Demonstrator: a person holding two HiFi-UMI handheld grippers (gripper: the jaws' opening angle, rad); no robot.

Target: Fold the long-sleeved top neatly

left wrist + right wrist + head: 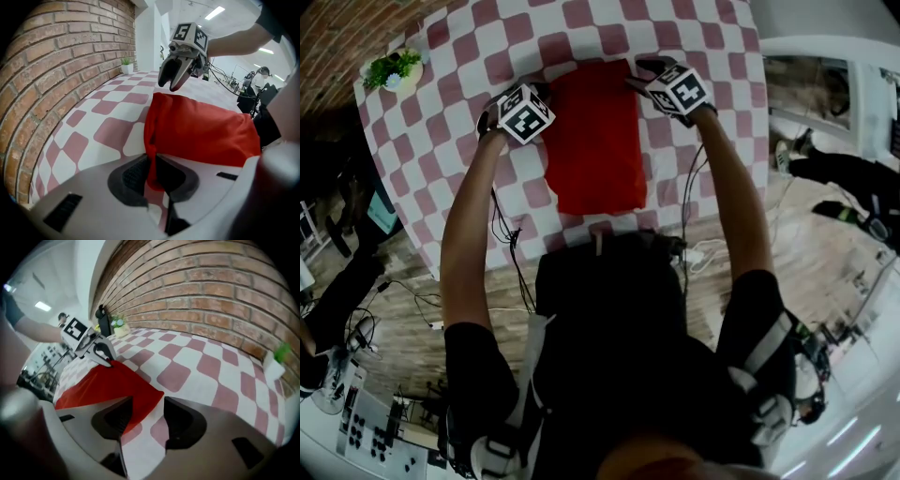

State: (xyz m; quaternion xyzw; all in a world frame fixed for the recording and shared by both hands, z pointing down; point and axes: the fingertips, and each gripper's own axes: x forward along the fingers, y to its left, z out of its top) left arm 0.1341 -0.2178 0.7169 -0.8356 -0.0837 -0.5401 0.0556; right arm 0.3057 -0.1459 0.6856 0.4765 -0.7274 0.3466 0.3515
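Observation:
The red long-sleeved top (595, 141) lies folded into a narrow rectangle on the red-and-white checked table (469, 75). My left gripper (544, 92) is at the top's far left corner. In the left gripper view its jaws (152, 176) are shut on a pinch of the red cloth (201, 131), which rises from the table into them. My right gripper (637, 77) hovers at the far right corner. Its jaws (147, 416) stand open, and the red corner (103, 385) lies flat beneath them with neither pad pressing on it. Each gripper shows in the other's view: the right one (171, 82), the left one (105, 359).
A small potted plant (394, 70) sits at the table's far left corner. A brick wall (56, 70) runs along the table's far side. The table's near edge is just in front of the person's body, and cables trail over the wooden floor (412, 300).

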